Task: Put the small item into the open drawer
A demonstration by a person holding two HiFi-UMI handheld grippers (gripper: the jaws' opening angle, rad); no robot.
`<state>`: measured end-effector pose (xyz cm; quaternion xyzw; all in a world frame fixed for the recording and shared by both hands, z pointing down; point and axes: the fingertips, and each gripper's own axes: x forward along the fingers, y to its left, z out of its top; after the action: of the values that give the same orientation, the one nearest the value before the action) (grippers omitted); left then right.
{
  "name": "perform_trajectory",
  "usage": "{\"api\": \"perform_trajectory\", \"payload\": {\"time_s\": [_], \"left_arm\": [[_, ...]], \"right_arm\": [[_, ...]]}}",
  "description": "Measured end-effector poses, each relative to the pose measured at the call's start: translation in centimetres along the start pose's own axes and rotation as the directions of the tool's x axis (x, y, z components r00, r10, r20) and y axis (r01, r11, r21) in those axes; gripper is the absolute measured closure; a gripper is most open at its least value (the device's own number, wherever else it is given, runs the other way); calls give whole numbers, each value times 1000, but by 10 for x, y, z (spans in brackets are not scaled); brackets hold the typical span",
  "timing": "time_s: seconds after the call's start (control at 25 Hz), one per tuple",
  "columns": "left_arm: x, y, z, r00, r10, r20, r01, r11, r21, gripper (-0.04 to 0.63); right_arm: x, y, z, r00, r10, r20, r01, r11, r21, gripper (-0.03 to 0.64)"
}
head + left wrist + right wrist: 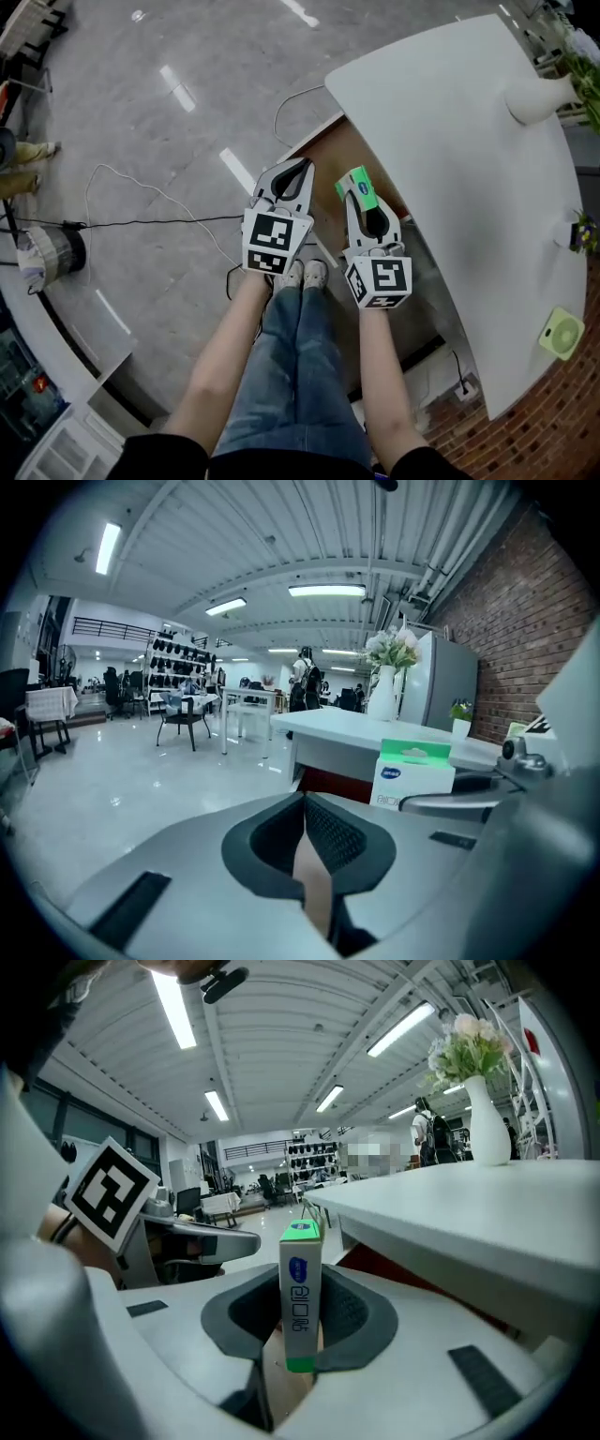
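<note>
- A large open-plan commercial hall, part office and part showroom.
- Polished grey stone floor point(169, 122), with loose black cables point(141, 223) trailing across it.
- Ribbed white ceiling with long strip lights point(326, 591); a red brick wall point(506, 639) on the right.
- Long white surface point(469, 187) bearing a white vase of pale flowers point(382, 700).
- Far off, dark chairs at white tables point(183, 719) and display racks of dark goods point(178, 658).

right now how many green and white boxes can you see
1. The green and white box stands upright, clamped in the right gripper, beside the white table. Others may be hidden under the tabletop.
</note>
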<state>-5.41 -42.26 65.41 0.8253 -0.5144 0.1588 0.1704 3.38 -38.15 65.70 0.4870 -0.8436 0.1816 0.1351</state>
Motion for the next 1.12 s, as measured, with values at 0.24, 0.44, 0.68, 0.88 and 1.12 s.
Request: {"api": "perform_trajectory", "payload": {"time_s": [0.24, 0.44, 0.68, 0.88, 1.12], "left_arm": [[35, -1, -48, 998, -20, -57, 19, 1000, -22, 571], [48, 3, -68, 997, -10, -76, 7, 999, -33, 571], [49, 6, -79, 996, -5, -89, 1, 999, -43, 571], [50, 7, -78, 996, -7, -86, 3, 999, -49, 571], [51, 6, -75, 997, -15, -78, 11, 999, -46, 571]], "right_arm": [[46, -26, -59, 996, -28, -80, 35, 995, 88, 535], [74, -41, -95, 986, -43, -160, 71, 982, 174, 534], [83, -51, -125, 967, -75, -242, 124, 973, 194, 534], [92, -57, -149, 938, -73, -340, 159, 960, 233, 534], [103, -59, -167, 908, -80, -411, 182, 959, 216, 534]]}}
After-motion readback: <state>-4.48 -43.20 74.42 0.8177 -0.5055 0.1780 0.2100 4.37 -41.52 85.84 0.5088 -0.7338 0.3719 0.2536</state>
